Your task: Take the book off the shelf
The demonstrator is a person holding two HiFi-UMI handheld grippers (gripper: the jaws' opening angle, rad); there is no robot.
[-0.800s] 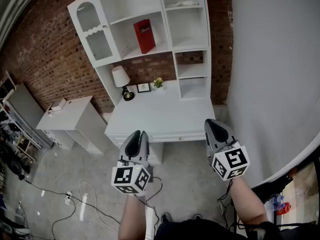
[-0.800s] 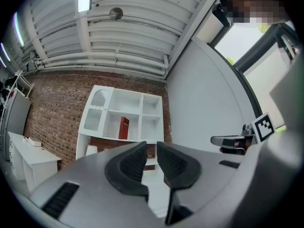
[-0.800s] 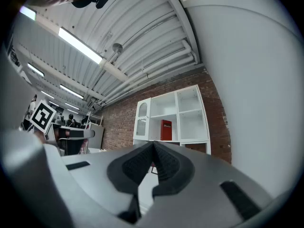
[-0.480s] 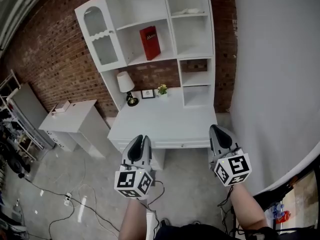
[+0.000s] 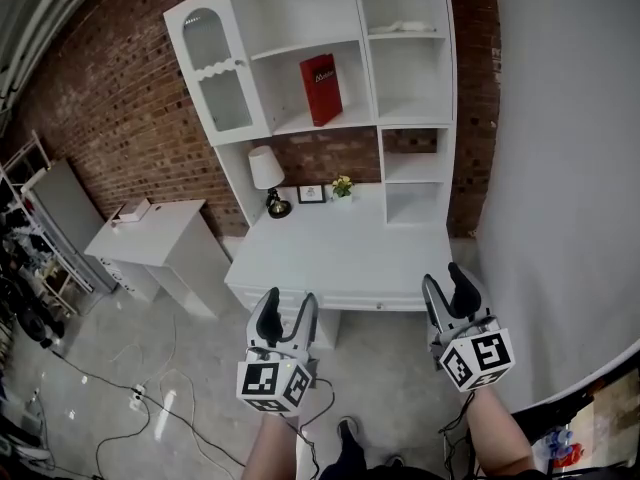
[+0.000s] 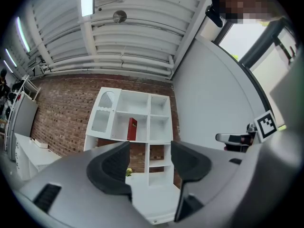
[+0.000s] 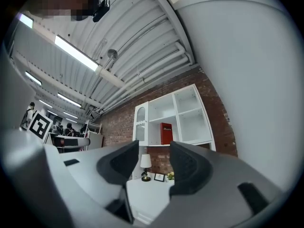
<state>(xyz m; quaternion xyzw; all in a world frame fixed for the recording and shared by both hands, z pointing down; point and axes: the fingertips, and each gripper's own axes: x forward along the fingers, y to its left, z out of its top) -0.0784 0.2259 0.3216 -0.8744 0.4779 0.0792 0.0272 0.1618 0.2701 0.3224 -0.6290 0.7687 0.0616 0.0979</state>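
Note:
A red book (image 5: 321, 89) stands upright, leaning a little, in the middle compartment of the white shelf unit (image 5: 330, 123) above the desk. It also shows small and far off as the book (image 6: 132, 128) in the left gripper view and the book (image 7: 166, 133) in the right gripper view. My left gripper (image 5: 288, 308) is held before the desk's front edge, open and empty, far below the book. My right gripper (image 5: 448, 286) is beside it at the desk's right corner, also open with nothing between its fingers. Both point up toward the shelf, seen between the jaws of the left gripper (image 6: 149, 163) and the right gripper (image 7: 154, 163).
On the white desk (image 5: 340, 263) stand a lamp (image 5: 268, 176), a small picture frame (image 5: 311, 195) and a little plant (image 5: 343, 186). A low white cabinet (image 5: 160, 243) stands at the left. Cables (image 5: 150, 408) lie on the floor. A grey wall (image 5: 560, 168) closes the right side.
Both grippers sit lower in the head view and their fingers now show spread apart. The shelf and desk have shifted right and down in the picture.

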